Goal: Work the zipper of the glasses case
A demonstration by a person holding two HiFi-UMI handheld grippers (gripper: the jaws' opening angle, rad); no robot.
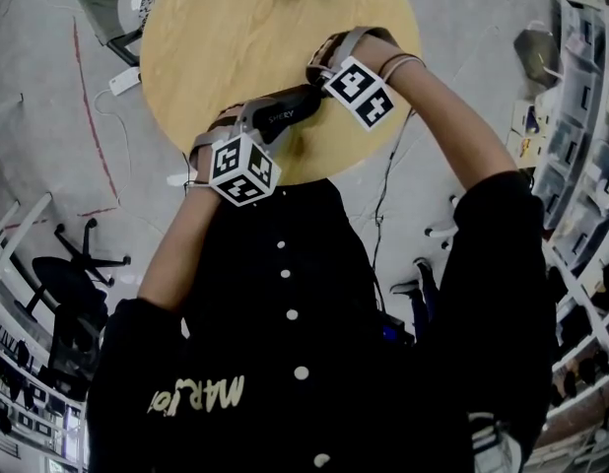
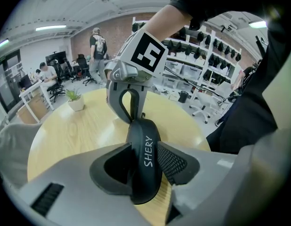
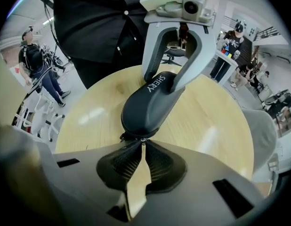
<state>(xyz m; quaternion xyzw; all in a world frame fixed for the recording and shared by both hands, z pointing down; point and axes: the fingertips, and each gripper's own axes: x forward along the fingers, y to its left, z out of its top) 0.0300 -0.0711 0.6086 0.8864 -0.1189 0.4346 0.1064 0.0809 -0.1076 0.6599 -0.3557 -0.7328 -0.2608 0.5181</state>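
While left gripper [image 2: 146, 160] clamps the case [image 3: 145, 107] mid-body over the table [image 3: 206, 121], right gripper [image 3: 141, 147] beyond pinches narrow on the pull [image 3: 141, 139]. Step: pull seized. Next, likely: draw it along the seam, left bracing.

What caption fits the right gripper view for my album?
Right gripper pinches the zipper pull of the case held by the left gripper over a table.

Bright, even overhead light; fisheye warping bends the edges
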